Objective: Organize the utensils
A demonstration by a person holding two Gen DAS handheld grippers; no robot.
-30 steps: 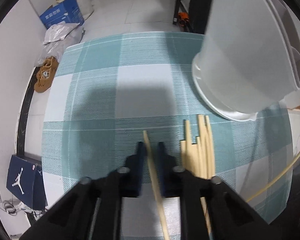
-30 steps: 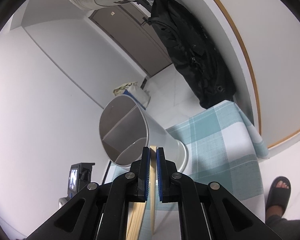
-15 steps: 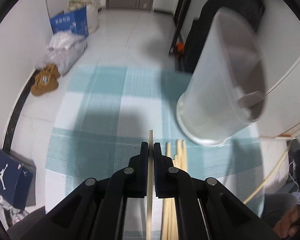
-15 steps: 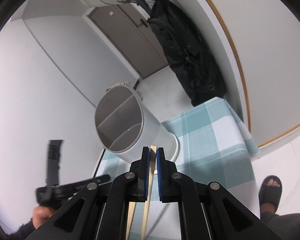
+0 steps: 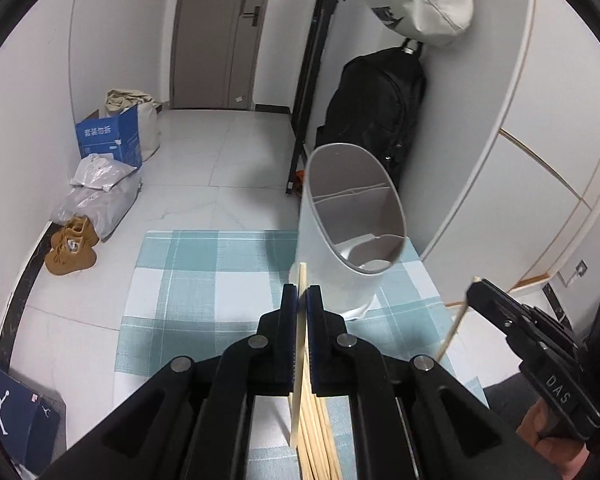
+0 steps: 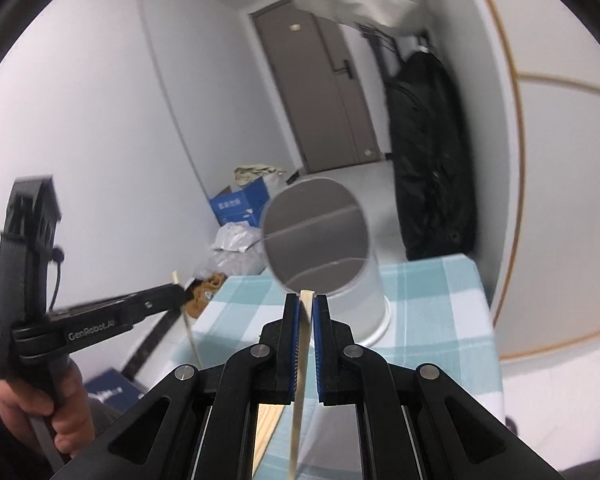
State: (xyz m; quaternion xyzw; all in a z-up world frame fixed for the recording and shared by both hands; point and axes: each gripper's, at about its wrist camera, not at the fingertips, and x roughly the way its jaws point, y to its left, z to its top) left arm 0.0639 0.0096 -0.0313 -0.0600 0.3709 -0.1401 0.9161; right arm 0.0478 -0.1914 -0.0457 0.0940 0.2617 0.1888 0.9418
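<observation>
Wooden and pale, a chopstick (image 5: pixel 300 336) is pinched between the closed blue-lined jaws of the left gripper (image 5: pixel 302 294), its tip poking out past them and its length running back under the black arms. Just beneath, more chopsticks (image 5: pixel 320 436) lie bundled on the teal-and-white checked cloth (image 5: pixel 204 280). The right gripper (image 6: pixel 306 302) is likewise clamped on a second chopstick (image 6: pixel 300 380), which sticks out a little beyond its jaws. Just beyond both tips stands a white utensil holder (image 5: pixel 352 220), its oval mouth tilted toward the cameras and split inside by dividers; it rests on the far right part of the cloth. Farther off, on the floor to the left, sit tan shoes (image 5: pixel 72 246), a blue box (image 5: pixel 110 138) and grey plastic bags (image 5: pixel 100 192); a black backpack (image 5: pixel 376 108) hangs at the far right wall
</observation>
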